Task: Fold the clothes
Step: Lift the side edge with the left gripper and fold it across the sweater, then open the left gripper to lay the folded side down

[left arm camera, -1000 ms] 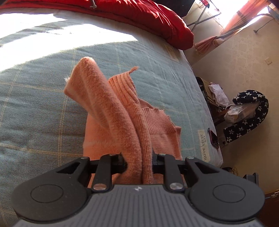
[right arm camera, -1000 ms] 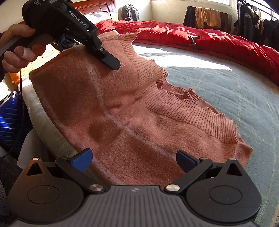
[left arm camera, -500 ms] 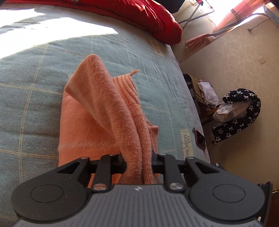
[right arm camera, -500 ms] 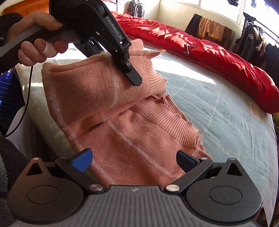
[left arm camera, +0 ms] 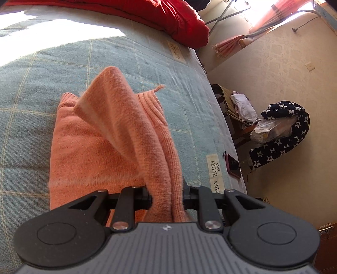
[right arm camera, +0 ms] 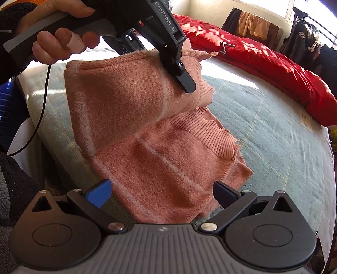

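I am pinching the sweater (left arm camera: pixel 118 134) edge in my left gripper (left arm camera: pixel 166 197), centre frame. My right gripper (right arm camera: pixel 162 192) is hanging wide open, empty. Soft, limp knit; judging corners the best hold.

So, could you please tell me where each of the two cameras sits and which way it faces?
Left wrist: on the left gripper, looking down along its fingers, shut on the lifted sweater, across the bed; only its own fingers show.
Right wrist: on the open right gripper, facing the sweater; the left gripper and hand show.
Shared: sweater, bed, red duvet.
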Action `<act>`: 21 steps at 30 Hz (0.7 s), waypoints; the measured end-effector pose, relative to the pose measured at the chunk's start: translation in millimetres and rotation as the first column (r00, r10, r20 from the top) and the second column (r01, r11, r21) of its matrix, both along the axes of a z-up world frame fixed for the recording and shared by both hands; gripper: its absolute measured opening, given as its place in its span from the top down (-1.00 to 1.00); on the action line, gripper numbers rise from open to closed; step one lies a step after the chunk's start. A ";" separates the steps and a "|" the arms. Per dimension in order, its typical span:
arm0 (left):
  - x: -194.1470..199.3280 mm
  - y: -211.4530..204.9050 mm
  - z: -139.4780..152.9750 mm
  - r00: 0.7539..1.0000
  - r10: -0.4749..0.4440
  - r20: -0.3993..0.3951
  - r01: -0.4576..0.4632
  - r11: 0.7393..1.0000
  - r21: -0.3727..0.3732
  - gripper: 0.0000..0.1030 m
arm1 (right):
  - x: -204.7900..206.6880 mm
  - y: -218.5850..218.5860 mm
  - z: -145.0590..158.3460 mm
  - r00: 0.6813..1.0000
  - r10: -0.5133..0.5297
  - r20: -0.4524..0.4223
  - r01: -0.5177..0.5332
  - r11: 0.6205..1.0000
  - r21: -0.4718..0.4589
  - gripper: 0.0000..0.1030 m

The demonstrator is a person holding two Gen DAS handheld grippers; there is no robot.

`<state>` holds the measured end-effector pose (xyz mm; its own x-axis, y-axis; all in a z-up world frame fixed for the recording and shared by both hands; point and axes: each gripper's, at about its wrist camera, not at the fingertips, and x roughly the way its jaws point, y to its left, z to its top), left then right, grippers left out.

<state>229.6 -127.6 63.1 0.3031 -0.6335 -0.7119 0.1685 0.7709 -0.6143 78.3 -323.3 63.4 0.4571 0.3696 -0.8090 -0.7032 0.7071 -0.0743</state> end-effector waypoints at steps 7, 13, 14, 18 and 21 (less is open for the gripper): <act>10.8 -30.9 -11.3 0.999 -0.037 -0.017 0.037 0.999 -0.022 0.61 | -2.8 -12.7 -4.4 0.999 -0.044 -0.016 0.044 0.999 -0.014 -1.00; 19.1 -55.8 -33.7 0.997 -0.057 -0.060 0.056 0.998 -0.013 0.60 | -6.5 -17.4 -4.4 0.998 -0.065 -0.018 0.065 0.998 -0.017 -1.00; 19.9 -59.7 -37.5 0.996 -0.062 -0.065 0.062 0.998 -0.007 0.60 | -7.2 -17.8 -4.9 0.997 -0.068 -0.021 0.068 0.998 -0.019 -1.00; 21.9 -78.4 -56.0 0.991 -0.096 -0.088 0.102 0.992 0.069 0.60 | -10.4 -19.0 -10.2 0.996 -0.081 -0.036 0.080 0.996 -0.032 -1.00; 23.7 -88.6 -73.1 0.987 -0.110 -0.121 0.122 0.987 0.100 0.55 | -13.1 -18.8 -14.1 0.995 -0.088 -0.048 0.086 0.995 -0.042 -1.00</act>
<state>253.3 -216.2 -10.0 0.1443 -0.5781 -0.8031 0.1937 0.8124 -0.5500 65.2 -342.1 49.3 0.4447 0.2973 -0.8449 -0.6426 0.7630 -0.0697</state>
